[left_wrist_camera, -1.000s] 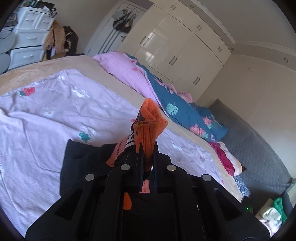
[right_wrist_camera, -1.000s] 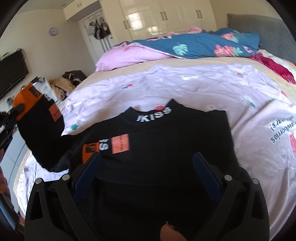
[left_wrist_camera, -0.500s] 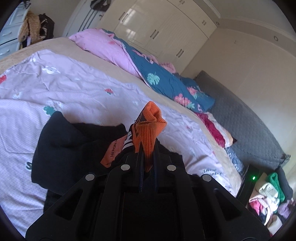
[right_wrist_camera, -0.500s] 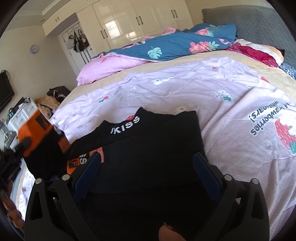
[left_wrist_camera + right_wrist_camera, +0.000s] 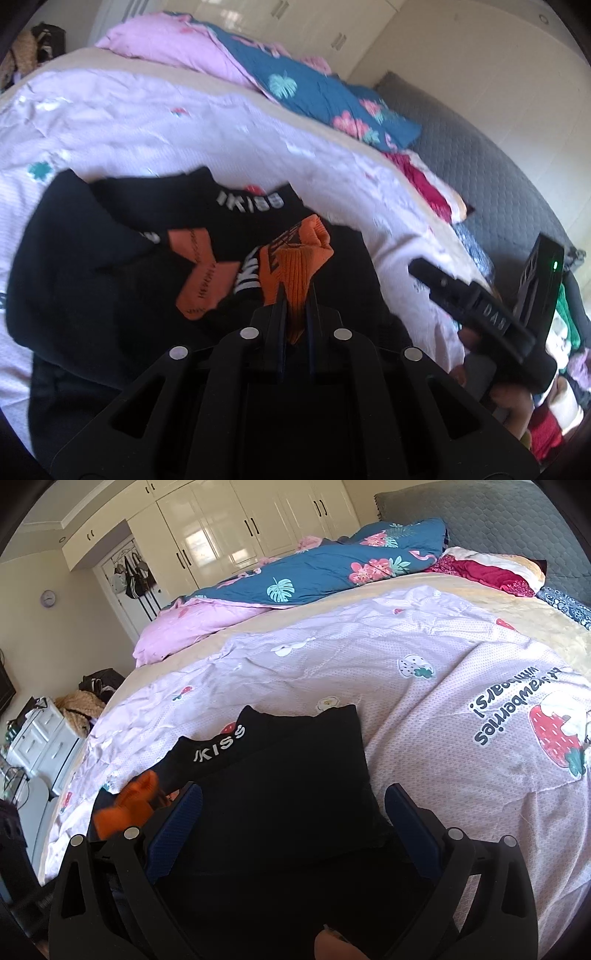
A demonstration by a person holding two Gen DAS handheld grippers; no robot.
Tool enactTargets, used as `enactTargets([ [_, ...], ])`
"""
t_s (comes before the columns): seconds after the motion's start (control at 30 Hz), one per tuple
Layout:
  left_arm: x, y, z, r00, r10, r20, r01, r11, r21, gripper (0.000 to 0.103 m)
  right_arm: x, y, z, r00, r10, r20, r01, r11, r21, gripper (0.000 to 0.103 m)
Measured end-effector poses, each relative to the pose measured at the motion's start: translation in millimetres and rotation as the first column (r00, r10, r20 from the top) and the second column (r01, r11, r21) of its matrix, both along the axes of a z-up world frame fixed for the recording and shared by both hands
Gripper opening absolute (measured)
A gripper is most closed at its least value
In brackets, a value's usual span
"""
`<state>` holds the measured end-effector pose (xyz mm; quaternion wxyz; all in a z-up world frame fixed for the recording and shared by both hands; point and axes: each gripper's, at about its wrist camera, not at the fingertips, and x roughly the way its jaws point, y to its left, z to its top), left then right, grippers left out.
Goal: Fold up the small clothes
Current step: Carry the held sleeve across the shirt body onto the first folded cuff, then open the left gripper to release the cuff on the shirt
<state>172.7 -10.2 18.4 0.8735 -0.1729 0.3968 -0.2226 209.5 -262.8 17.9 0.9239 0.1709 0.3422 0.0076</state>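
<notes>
Orange ribbed cuff (image 5: 295,266) of a black sweatshirt (image 5: 110,266) is seen clamped between the jaws of the left gripper (image 5: 295,314), the sleeve being carried across the garment's chest; the right gripper (image 5: 291,812) is held with its jaws wide apart above the near part of the same garment, nothing being gripped. The sweatshirt is spread on the pale lilac bedspread (image 5: 424,709) at the near side of the bed, its collar, lettered "KISS" (image 5: 221,747), pointing toward the far pillows, so the long axis is judged to run near to far. For a good fold, the cuff should be laid flat within the body's outline, the sleeve kept straight and unwrinkled, and released only once the cloth is resting; the body could be steadied by the free gripper.
</notes>
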Motion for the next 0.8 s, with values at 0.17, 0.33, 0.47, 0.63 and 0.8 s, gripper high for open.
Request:
enactTargets([
  [0.17,4.1,-3.6,-9.6,0.996,-0.068,-0.05,0.066,0.997,-0.029,0.033,3.4,5.1,-5.1,0.999,0.029,-0.025,-0.03,0.999,-0.02,0.098],
  [0.33,2.9,20.9,8.0,1.0,0.018,0.014,-0.018,1.0,0.005,0.059,13.8,31.6,-25.6,0.981,0.153,-0.117,-0.155,0.988,-0.011,0.084],
  [0.47,6.0,53.2,17.5,0.985,0.165,0.057,-0.17,0.979,0.111,0.074,19.3,63.2,-44.7,0.949,0.256,-0.183,-0.267,0.963,-0.04,0.075],
  [0.63,7.2,106.9,19.2,0.948,0.315,0.037,-0.317,0.945,0.085,0.083,21.0,90.1,-61.6,0.929,0.296,-0.224,-0.319,0.945,-0.073,0.063],
  [0.8,7.6,149.8,21.8,0.909,0.417,0.024,-0.418,0.907,0.057,0.088,17.6,98.0,-61.6,0.927,0.319,-0.196,-0.337,0.939,-0.065,0.032],
])
